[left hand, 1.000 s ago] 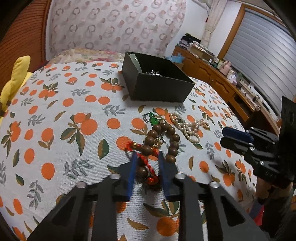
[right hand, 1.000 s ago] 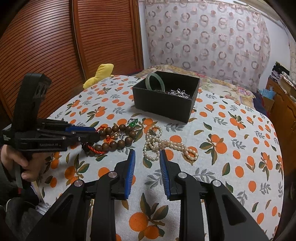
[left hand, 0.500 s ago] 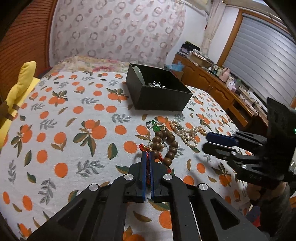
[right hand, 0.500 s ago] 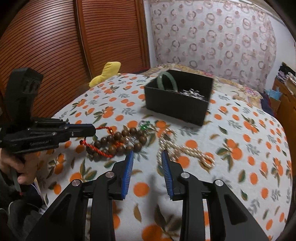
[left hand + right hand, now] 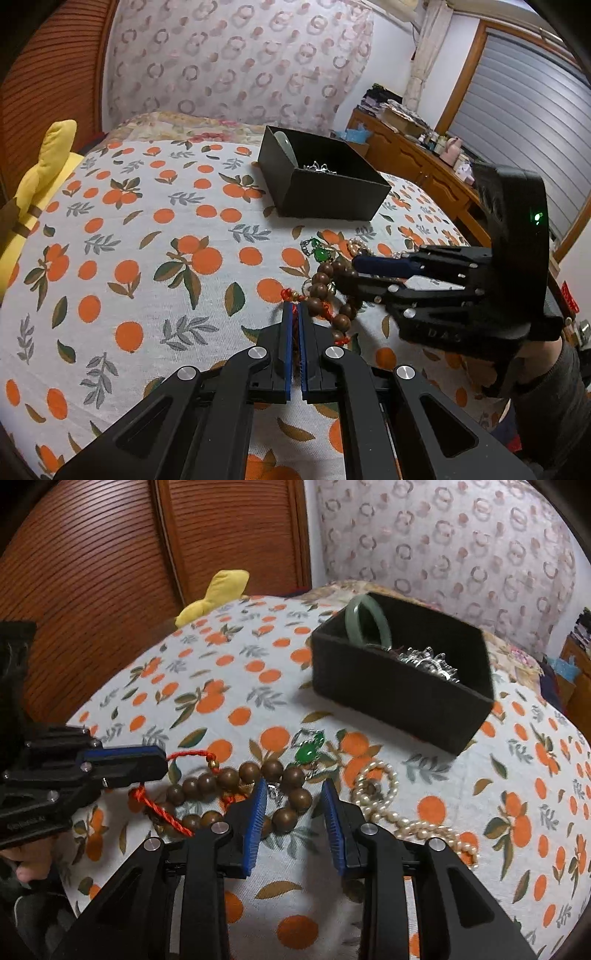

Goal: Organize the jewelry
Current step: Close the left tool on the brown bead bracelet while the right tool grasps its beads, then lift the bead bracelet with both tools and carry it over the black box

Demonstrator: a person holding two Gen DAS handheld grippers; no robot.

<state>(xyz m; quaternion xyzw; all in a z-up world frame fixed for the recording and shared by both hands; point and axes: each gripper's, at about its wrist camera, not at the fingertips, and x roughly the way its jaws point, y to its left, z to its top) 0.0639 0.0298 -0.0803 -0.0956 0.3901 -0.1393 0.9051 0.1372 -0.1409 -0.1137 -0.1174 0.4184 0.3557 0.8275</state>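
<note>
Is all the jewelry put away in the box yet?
Not yet. The black box already holds a green bangle and silver piece. The left gripper pinches the red cord tangled with the wooden beads. The pearls and green pendant still wait outside.

A ring-patterned curtain (image 5: 236,62) hangs behind the bed; slatted wooden doors (image 5: 110,554) stand to one side — a cluttered wooden dresser (image 5: 413,147) and grey shutter (image 5: 528,122) opposite.

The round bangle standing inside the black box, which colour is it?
Pale green bangle; the right wrist view shows it best.
</note>
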